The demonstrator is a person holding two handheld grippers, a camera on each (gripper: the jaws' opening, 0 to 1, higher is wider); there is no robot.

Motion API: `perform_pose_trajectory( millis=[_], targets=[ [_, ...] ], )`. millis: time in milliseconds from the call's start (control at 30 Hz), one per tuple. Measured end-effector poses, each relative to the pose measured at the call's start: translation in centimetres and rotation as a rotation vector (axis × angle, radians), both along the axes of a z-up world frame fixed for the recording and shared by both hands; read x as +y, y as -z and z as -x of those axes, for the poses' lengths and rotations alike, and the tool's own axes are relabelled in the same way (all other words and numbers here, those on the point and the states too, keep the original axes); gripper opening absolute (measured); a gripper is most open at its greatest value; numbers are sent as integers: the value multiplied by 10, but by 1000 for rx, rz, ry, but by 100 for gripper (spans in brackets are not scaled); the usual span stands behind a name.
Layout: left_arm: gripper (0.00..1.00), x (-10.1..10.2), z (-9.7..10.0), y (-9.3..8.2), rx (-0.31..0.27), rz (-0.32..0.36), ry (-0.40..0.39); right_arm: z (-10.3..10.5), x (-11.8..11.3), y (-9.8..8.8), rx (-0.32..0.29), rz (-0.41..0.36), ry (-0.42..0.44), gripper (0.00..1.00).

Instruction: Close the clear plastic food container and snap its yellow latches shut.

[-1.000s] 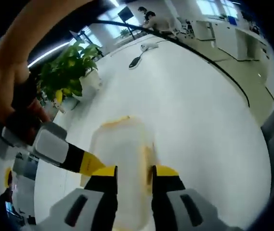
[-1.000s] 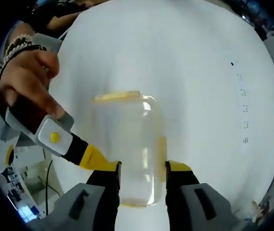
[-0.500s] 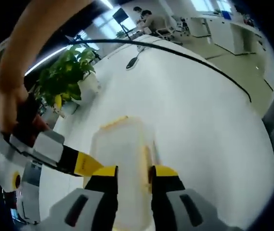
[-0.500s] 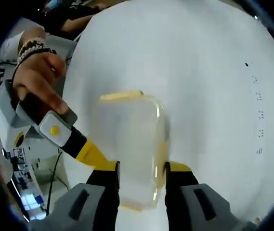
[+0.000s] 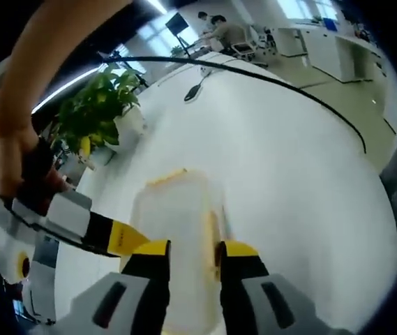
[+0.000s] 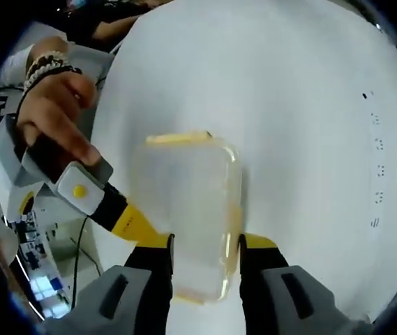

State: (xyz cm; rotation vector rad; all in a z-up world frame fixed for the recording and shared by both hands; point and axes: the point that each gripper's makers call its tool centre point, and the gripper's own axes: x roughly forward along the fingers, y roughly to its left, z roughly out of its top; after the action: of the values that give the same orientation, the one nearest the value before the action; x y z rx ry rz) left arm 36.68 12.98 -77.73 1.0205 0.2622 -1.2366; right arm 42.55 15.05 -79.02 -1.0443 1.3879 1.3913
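A clear plastic container with a lid on it lies lengthwise between my left gripper's jaws, which are closed on its near end. One yellow latch sits at its far end, another along its right side. My right gripper comes in from the left in a hand, its yellow tip at the container's near left corner. In the right gripper view the container sits the same way in my right gripper, with yellow latches at the far end and right side. There my left gripper touches the near left corner.
A white round table lies under the container. A potted plant stands at its far left edge, a black object and a white one at the back. A black cable crosses the table. Small dark marks dot the table's right.
Both views have shifted a little over the table while the container stays fixed between both pairs of jaws. The jaws' gaps are unchanged.
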Motion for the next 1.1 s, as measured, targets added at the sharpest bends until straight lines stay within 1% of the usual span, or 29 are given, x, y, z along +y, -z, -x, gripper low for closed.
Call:
perform_pose_trajectory(
  millis=[33,67,133,167,200,267,300,333,400,433,467,500,533,567,600,633,667,700,733,767,800,833,867,900,933,967,1033,1067,1100],
  targets=[
    [21,0,1,-1,30,20,-21,-2,0,-1,-17,0,-2,33],
    [20,-2,0,-3,111,76,-88,-7,-1,-1,-30,1,3,34],
    [20,-2,-2,-6,187,141,-118,-8,0,-2,-61,-4,31,34],
    [20,-2,-2,-7,203,157,-121,-8,1,-2,-70,-12,42,34],
    [20,0,-2,-7,216,173,-130,-7,1,-5,-94,-22,87,34],
    [20,3,-2,-8,226,194,-163,-4,2,-7,-122,-47,128,33],
    [20,5,-2,-8,221,218,-192,-4,2,-8,-144,-66,162,33],
    [19,6,-1,-9,218,229,-206,-2,2,-9,-163,-88,176,33],
    [18,11,2,-11,213,243,-233,-2,1,-13,-233,-146,200,35],
    [19,12,0,-17,198,288,-250,-8,-2,-17,-309,-179,219,37],
    [19,14,0,-23,189,326,-258,-7,-6,-20,-333,-193,233,37],
    [19,15,-1,-34,167,377,-243,-2,-11,-25,-346,-229,273,37],
    [20,17,-1,-40,160,412,-241,0,-12,-30,-362,-269,316,38],
    [21,20,-2,-46,161,441,-253,0,-13,-34,-385,-317,350,41],
    [22,24,-2,-53,186,487,-282,1,-16,-41,-422,-384,395,44],
    [23,29,-4,-56,207,514,-313,2,-22,-44,-447,-415,420,48],
    [25,34,-7,-58,215,536,-346,8,-30,-45,-468,-440,451,51],
    [28,39,-11,-61,221,562,-376,12,-37,-46,-478,-455,473,53],
    [36,44,-14,-63,229,594,-397,16,-42,-45,-488,-467,481,53],
    [43,49,-18,-63,223,608,-417,20,-46,-44,-506,-479,495,54],
    [49,59,-26,-60,207,608,-472,25,-53,-41,-519,-509,511,56],
    [55,65,-30,-55,197,596,-499,28,-57,-39,-533,-527,534,59],
    [57,72,-33,-45,200,559,-541,31,-62,-36,-559,-572,560,62],
    [58,76,-33,-38,208,529,-555,32,-66,-34,-570,-600,599,65],
    [58,78,-32,-32,217,512,-557,33,-69,-31,-573,-633,656,66],
    [58,79,-31,-24,239,495,-565,35,-73,-26,-564,-671,734,68],
    [61,84,-31,-11,270,467,-604,39,-83,-15,-572,-661,788,69],
    [65,85,-32,-7,281,464,-620,41,-85,-11,-576,-653,788,71],
    [68,80,-30,-3,327,475,-605,44,-84,-6,-569,-662,795,73]
  ],
)
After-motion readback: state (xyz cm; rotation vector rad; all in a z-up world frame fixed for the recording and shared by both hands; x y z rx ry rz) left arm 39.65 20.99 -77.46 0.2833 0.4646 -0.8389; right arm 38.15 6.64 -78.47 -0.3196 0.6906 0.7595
